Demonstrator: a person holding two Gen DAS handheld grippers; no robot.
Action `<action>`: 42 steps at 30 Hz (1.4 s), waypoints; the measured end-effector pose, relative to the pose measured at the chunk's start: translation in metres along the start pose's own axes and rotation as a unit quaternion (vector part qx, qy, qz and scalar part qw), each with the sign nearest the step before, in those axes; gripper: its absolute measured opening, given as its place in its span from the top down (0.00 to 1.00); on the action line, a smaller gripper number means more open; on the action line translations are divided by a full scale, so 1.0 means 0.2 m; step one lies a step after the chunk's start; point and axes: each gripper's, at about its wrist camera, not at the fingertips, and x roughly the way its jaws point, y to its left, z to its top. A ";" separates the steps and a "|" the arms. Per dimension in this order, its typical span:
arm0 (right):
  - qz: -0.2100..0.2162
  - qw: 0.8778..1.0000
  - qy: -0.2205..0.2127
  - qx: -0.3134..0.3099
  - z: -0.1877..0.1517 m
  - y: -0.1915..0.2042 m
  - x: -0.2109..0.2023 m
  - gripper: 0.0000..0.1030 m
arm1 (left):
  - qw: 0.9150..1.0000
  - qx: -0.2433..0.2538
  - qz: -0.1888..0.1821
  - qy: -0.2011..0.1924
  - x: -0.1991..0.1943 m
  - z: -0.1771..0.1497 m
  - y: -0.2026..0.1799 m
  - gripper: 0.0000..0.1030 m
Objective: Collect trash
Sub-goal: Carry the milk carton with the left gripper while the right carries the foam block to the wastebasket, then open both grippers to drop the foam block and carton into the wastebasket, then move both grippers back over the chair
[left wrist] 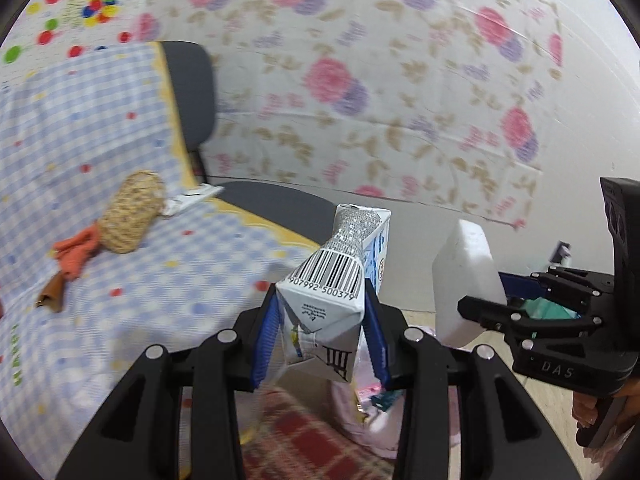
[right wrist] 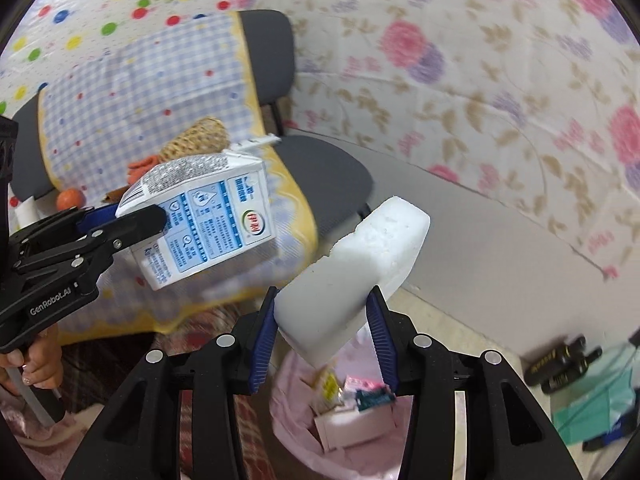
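The left gripper (left wrist: 320,336) clamps a blue-and-white milk carton (right wrist: 204,216); the right gripper (right wrist: 324,344) clamps a white foam block (right wrist: 352,276) above a pink-lined bin (right wrist: 292,420) holding wrappers (right wrist: 360,396).

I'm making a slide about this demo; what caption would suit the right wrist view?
Right gripper holds a white foam block above the pink-lined bin.

Below us the pink-lined bin (right wrist: 304,432) gapes, partly filled with wrappers; we see bare floor (right wrist: 480,312) to its right, while the checked table (right wrist: 168,112) and grey chair (right wrist: 320,176) crowd its left.
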 end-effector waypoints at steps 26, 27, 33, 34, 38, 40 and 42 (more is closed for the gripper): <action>-0.020 0.994 -0.027 0.100 -0.07 -0.38 -0.09 0.33 | 0.999 0.021 -0.016 0.038 0.16 -0.02 -0.14 0.33; -0.014 0.995 -0.027 0.098 -0.07 -0.36 -0.09 0.33 | 0.999 0.015 -0.002 0.035 0.14 -0.02 -0.10 0.32; 0.026 0.997 -0.019 0.070 -0.01 -0.19 0.00 0.34 | 0.998 -0.022 0.053 0.029 0.04 -0.03 0.10 0.30; 0.032 0.997 -0.018 0.067 0.00 -0.16 0.01 0.34 | 0.997 -0.026 0.062 0.028 0.02 -0.03 0.13 0.30; 0.058 0.997 -0.014 0.046 0.06 -0.04 0.07 0.34 | 0.994 -0.038 0.101 0.028 -0.04 -0.04 0.25 0.30; 0.068 0.997 -0.013 0.035 0.09 0.02 0.09 0.34 | 0.991 -0.043 0.121 0.025 -0.07 -0.04 0.30 0.30; 0.077 0.997 -0.014 0.022 0.13 0.07 0.11 0.34 | 0.989 -0.054 0.139 0.020 -0.10 -0.03 0.37 0.30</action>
